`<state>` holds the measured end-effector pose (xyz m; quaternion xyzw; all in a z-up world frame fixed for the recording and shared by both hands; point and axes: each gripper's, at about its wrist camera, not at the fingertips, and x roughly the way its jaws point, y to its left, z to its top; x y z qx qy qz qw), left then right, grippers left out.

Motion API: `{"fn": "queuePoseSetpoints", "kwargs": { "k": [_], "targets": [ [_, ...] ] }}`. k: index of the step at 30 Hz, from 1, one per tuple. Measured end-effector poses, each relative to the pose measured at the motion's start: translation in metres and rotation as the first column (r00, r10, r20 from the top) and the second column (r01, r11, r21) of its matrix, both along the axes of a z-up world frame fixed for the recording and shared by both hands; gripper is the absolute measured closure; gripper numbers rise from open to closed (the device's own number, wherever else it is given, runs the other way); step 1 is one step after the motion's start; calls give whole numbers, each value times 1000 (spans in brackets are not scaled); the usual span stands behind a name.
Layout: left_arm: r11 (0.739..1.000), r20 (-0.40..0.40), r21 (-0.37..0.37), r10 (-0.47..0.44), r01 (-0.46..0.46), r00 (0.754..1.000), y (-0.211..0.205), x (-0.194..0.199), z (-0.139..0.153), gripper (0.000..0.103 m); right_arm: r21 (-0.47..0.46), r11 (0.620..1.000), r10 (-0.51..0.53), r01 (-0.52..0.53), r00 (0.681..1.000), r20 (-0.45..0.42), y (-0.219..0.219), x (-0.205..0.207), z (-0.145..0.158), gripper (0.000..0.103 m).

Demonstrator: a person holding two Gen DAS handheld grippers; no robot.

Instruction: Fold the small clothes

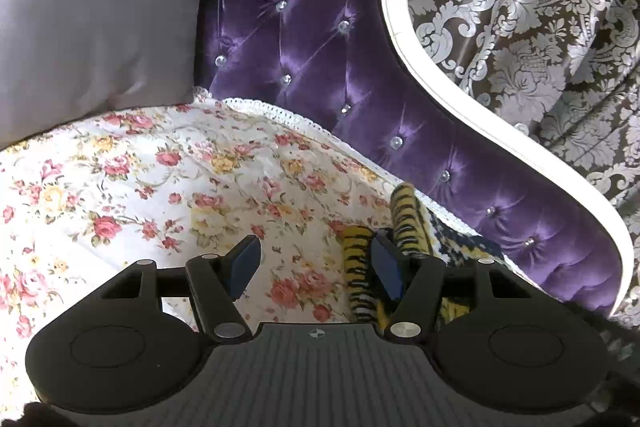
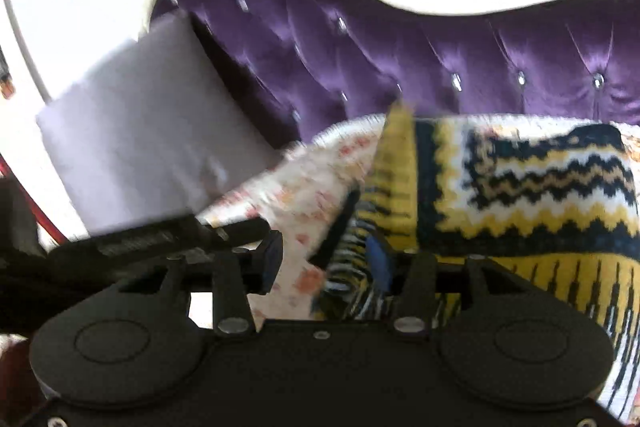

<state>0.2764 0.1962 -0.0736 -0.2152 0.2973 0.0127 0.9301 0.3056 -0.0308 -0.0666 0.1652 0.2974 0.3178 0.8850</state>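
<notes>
Purple tufted headboard (image 1: 304, 39) behind floral bedspread (image 1: 160, 187). Knit garment (image 2: 520, 187) looks part-folded, just beyond both jaws' right pads. Left gripper (image 1: 316, 267) and right gripper (image 2: 326, 263) stand half-open, gripping nothing; folding unfinished.

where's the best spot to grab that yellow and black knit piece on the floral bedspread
Probably the raised, pointed corner of the knit piece, which stands clear of the floral bedspread. Come from the bedspread side, away from the purple headboard, so one pad slips behind the flap and one in front.
</notes>
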Motion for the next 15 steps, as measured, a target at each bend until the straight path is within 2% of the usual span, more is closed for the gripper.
{"fn": "queuePoseSetpoints", "kwargs": {
  "k": [3,8,12,15],
  "targets": [
    [1000,21,26,-13,13,1000,-6,-1,4,43,-3,999,-48,48,998,29,-20,-8,9,47],
    [995,67,67,-75,71,995,-26,0,11,43,-125,987,-96,99,995,30,-35,-18,1,47],
    [983,96,106,-158,148,983,-46,-1,15,43,-208,978,-18,16,1000,-7,-17,-36,-27,50],
    [966,83,123,-238,227,968,-61,2,10,43,-211,974,75,-89,995,-72,5,-49,-54,50]
  ]
}}
